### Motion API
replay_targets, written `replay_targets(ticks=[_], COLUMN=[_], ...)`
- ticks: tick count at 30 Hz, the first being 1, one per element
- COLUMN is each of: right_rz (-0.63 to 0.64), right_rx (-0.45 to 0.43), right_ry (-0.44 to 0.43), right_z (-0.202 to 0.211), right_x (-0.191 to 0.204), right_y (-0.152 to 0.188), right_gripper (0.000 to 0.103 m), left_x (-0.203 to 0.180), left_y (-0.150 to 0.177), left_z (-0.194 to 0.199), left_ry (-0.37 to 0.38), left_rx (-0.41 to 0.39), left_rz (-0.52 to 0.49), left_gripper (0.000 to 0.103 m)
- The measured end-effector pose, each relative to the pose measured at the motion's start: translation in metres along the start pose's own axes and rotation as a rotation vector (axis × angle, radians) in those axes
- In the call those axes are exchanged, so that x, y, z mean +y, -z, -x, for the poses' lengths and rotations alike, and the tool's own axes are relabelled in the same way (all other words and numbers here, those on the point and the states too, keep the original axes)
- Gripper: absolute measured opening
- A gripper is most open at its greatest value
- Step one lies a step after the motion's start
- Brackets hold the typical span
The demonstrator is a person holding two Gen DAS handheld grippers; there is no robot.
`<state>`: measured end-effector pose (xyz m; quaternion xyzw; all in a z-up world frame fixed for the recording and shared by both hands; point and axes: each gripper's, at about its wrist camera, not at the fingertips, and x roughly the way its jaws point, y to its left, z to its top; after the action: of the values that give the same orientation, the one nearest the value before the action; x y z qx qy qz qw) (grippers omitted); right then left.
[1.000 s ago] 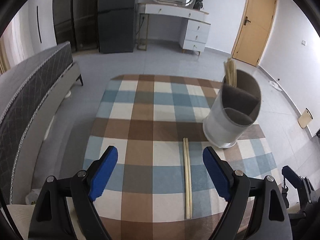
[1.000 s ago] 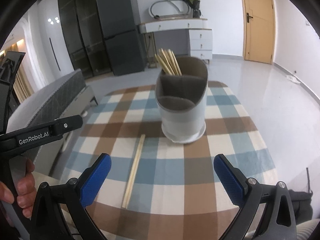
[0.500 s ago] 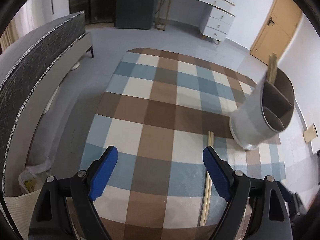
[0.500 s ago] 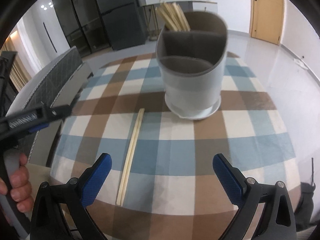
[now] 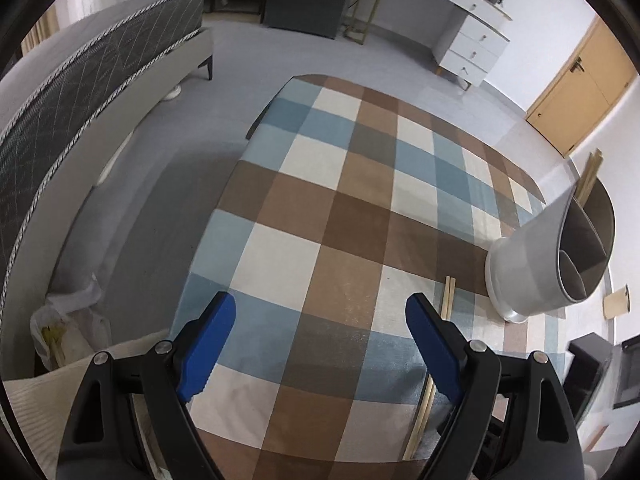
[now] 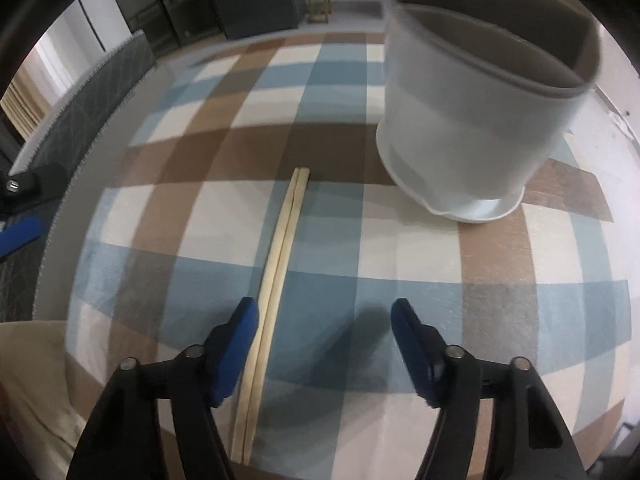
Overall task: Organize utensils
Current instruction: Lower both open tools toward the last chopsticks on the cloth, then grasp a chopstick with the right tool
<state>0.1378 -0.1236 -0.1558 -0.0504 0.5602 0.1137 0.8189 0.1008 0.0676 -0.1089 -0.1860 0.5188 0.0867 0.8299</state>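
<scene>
A pair of pale wooden chopsticks [image 6: 280, 256] lies side by side on the checked tablecloth [image 6: 400, 248]. My right gripper [image 6: 324, 312] is open and low over the cloth, its left pad [image 6: 244, 320] beside the chopsticks' near half. The grey divided utensil holder [image 6: 476, 120] stands at the far right. In the left wrist view my left gripper [image 5: 320, 308] is open and empty above the cloth; the chopsticks [image 5: 446, 296] lie behind its right finger, and the holder [image 5: 548, 260], with chopsticks [image 5: 590, 176] standing in it, is at the right.
A grey sofa [image 5: 80, 92] runs along the table's left side. A plastic bag [image 5: 64, 328] sits on the floor beside it. A white dresser [image 5: 468, 40] and a wooden door [image 5: 580, 92] are at the far wall. The table's near edge [image 6: 360, 468] is just under my right gripper.
My right gripper has dropped down and forward close to the chopsticks, and its jaws have narrowed. My left gripper has swung left, so the holder and chopsticks slid to the right of its view.
</scene>
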Motion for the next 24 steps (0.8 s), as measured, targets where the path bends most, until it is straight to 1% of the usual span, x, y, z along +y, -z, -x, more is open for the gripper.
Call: replay_targets(ticks=[1,3,6,8,15,17,22,24], right_rz=[0.006,0.025,0.056,0.071,0.092,0.089,0.084,0.096], right_rx=[0.005,0.001,-0.001,0.003,0.024,0.039,0.027,0.031], right_ry=[0.009,0.027,0.031,0.041,0.076,0.075,0.038,0.047], right_z=[-0.002,-0.001,0.002,0.003,0.004,0.003,0.003,0.001], right_x=[0.001,0.003,0.006,0.007,0.012,0.011,0.019,0.024], right_y=[0.000,0.001,0.003,0.004,0.002,0.002,0.000,0.001], right_gripper=[0.061,0.059,0.053,0.050,0.039,0.039,0.039,0.038], left_x=[0.002,0.003,0.002,0.002,0.008,0.010,0.012,0.013], left_y=[-0.001,-0.002,-0.002,-0.002,-0.005,-0.006,-0.007,-0.007], left_z=[-0.001,-0.001,0.000,0.002,0.005,0.006,0.007,0.008], left_ry=[0.004,0.006,0.011,0.015,0.025,0.032,0.042,0.045], left_rx=[0.007,0.011,0.012,0.010,0.019,0.020,0.019,0.020], left_rz=[0.009,0.015,0.014,0.015,0.042,0.053,0.059,0.062], left_gripper=[0.084,0.084,0.084,0.084,0.084,0.084,0.084,0.084])
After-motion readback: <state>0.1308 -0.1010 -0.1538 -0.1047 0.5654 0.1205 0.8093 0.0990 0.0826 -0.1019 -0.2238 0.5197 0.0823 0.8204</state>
